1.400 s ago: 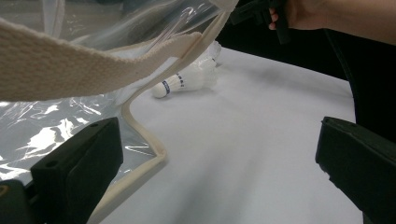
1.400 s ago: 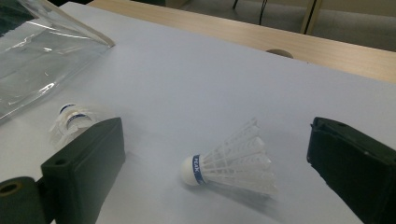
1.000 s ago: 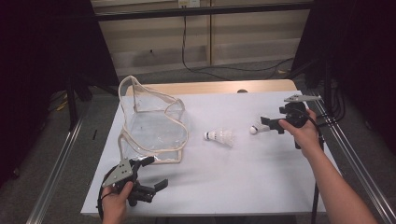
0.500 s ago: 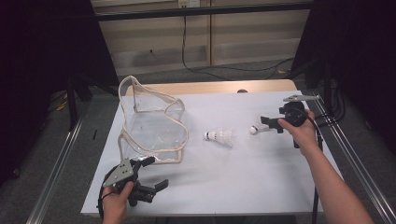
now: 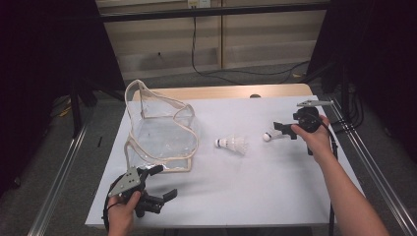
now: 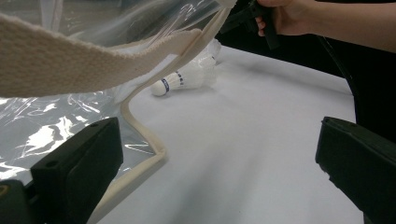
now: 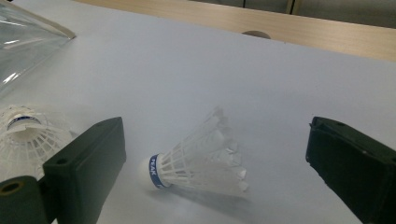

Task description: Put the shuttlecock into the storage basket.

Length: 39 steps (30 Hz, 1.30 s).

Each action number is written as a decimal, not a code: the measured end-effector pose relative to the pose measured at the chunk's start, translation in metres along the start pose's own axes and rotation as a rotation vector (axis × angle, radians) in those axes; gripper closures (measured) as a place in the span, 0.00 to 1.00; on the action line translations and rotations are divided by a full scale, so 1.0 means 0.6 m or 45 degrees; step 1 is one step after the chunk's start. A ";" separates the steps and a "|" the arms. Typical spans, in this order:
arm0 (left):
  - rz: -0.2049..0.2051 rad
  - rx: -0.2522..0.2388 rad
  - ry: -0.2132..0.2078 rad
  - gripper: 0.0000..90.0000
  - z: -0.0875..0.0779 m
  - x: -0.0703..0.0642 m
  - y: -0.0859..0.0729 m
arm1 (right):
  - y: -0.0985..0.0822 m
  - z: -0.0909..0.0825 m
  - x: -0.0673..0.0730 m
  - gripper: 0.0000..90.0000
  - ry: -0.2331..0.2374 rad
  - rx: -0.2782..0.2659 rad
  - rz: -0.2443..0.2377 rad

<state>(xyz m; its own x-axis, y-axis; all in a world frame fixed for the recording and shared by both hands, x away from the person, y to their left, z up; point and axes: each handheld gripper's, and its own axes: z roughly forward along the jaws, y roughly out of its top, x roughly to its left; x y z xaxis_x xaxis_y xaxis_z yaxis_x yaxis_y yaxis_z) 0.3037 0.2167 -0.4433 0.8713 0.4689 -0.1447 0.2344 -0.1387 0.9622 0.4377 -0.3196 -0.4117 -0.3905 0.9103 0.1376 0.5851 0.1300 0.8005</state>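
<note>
The left tongs point(image 5: 156, 186) rest spread open beside the clear bag point(image 5: 160, 130), unmoved. One shuttlecock point(image 5: 233, 144) lies mid-counter. The right tongs point(image 5: 280, 132), agape, have stayed around the second shuttlecock point(image 7: 198, 161), suggesting a grasp comes next.

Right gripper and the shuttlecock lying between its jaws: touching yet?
Apart. In the right gripper view the right gripper is open wide, and bare white table shows between each jaw and the shuttlecock.
</note>
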 end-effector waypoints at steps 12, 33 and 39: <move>0.004 0.002 -0.004 0.01 0.001 0.000 0.000 | -0.003 0.013 -0.002 0.06 -0.001 0.019 0.003; 0.008 0.006 -0.002 0.01 0.001 -0.001 0.000 | -0.009 0.023 -0.004 0.09 0.007 0.034 0.033; 0.007 0.003 0.000 0.01 0.000 0.000 0.000 | -0.015 0.036 -0.003 0.11 0.015 0.070 0.040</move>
<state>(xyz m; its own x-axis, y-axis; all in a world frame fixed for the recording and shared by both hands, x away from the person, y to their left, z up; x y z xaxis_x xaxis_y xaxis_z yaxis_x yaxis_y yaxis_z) 0.3037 0.2167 -0.4430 0.8725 0.4683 -0.1393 0.2308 -0.1437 0.9623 0.4485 -0.3141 -0.4320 -0.3796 0.9095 0.1697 0.6352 0.1229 0.7625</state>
